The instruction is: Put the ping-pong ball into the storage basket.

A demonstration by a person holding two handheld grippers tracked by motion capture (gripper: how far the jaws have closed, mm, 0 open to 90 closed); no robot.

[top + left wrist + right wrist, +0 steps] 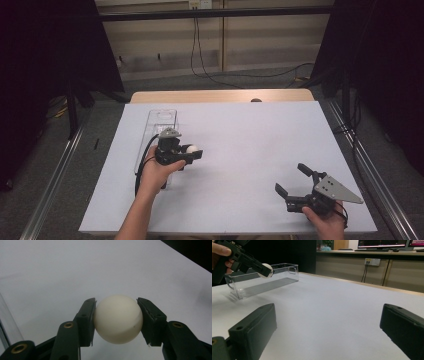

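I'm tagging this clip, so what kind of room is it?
Probably a lab or office test station: a white-covered table framed by black curtains, with computer monitors on a back counter and wall sockets.

We see a white sheet [240, 150] covering the wooden table [220, 95]. Beyond it, cables [200, 60] trail down (toward the floor).

I see the ball [191, 149] just right of the tray [162, 118] (above the table [250, 150]), my right gripper [292, 180] well apart.
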